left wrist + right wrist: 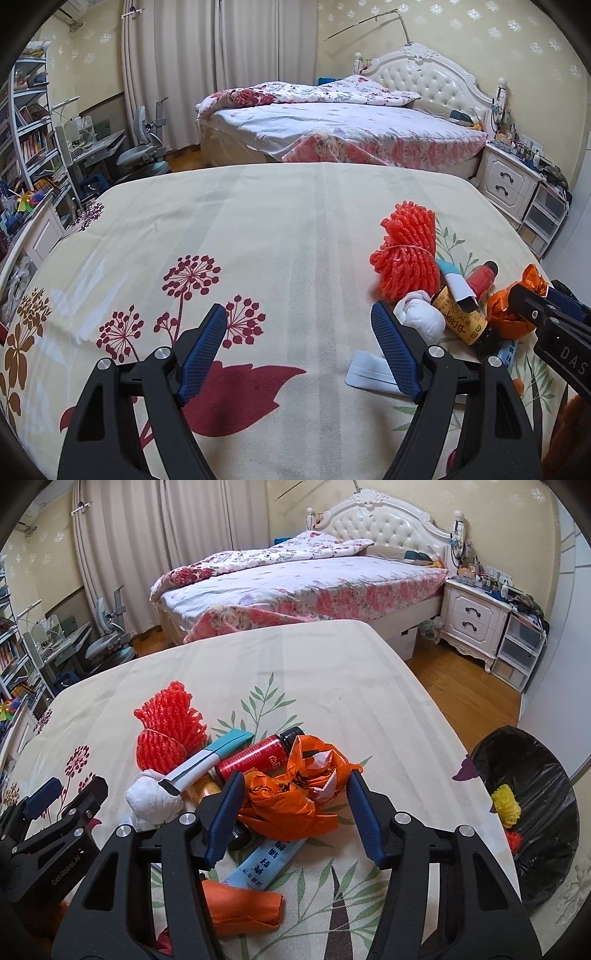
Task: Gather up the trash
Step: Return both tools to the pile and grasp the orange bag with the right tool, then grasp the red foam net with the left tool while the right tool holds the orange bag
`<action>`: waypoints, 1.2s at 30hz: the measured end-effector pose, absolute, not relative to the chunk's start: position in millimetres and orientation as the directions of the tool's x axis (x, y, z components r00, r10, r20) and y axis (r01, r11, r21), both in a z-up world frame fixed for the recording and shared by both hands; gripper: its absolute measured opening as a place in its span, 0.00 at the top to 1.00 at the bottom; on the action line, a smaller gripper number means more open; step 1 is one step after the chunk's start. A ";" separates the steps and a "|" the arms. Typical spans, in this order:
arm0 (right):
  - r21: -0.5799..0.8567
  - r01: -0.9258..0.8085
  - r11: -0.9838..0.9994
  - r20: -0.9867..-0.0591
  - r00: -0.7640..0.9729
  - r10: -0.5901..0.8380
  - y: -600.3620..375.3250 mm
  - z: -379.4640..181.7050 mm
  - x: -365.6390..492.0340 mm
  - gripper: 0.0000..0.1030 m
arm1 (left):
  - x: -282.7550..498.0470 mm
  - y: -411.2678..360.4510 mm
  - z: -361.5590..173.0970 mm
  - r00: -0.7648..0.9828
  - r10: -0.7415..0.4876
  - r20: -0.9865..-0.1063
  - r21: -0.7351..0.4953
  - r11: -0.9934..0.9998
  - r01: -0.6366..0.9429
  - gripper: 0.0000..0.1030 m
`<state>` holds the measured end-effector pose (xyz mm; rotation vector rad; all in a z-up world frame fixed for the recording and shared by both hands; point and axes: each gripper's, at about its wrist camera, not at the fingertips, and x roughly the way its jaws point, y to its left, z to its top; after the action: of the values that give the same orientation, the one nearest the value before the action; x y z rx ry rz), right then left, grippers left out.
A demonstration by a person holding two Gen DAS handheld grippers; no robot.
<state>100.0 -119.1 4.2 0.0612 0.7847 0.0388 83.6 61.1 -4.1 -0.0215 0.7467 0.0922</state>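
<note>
Straddling the crumpled orange bag (291, 797), the right tongs (295, 812) stand open, untouching.

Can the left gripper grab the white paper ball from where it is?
Probably yes: the white paper ball lies just outside the open left gripper, beside its right finger, with nothing on top.

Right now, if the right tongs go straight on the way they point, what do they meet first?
Most likely the crumpled orange plastic bag: it already lies between the open right tongs, one finger against it. Depth is uncertain.
</note>
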 end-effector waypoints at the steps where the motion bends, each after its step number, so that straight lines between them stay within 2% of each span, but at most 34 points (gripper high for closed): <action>1: 0.068 -0.011 0.998 -0.701 0.711 0.056 -119.8 6.0 99.1 0.46 | 84.1 59.7 -3.3 0.732 0.075 -0.678 0.013 0.996 -0.090 0.24; 13: 0.001 0.061 0.998 -0.687 0.725 -0.044 -160.3 13.0 109.6 0.46 | 97.9 40.4 2.5 0.738 0.044 -0.674 0.012 0.999 -0.048 0.24; 24: -0.003 0.057 0.998 -0.716 0.697 -0.042 -178.2 -0.2 134.4 0.46 | 131.5 19.9 0.5 0.712 0.014 -0.702 0.028 1.000 0.007 0.22; 36: 0.004 0.041 0.999 -0.712 0.701 -0.026 -181.0 1.0 139.6 0.45 | 149.4 12.4 -5.3 0.665 -0.062 -0.744 -0.039 0.998 0.048 0.22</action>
<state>139.6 -181.0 1.0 0.0196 0.7925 -0.0374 149.4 12.4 -5.3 -0.0167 0.8405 -0.0622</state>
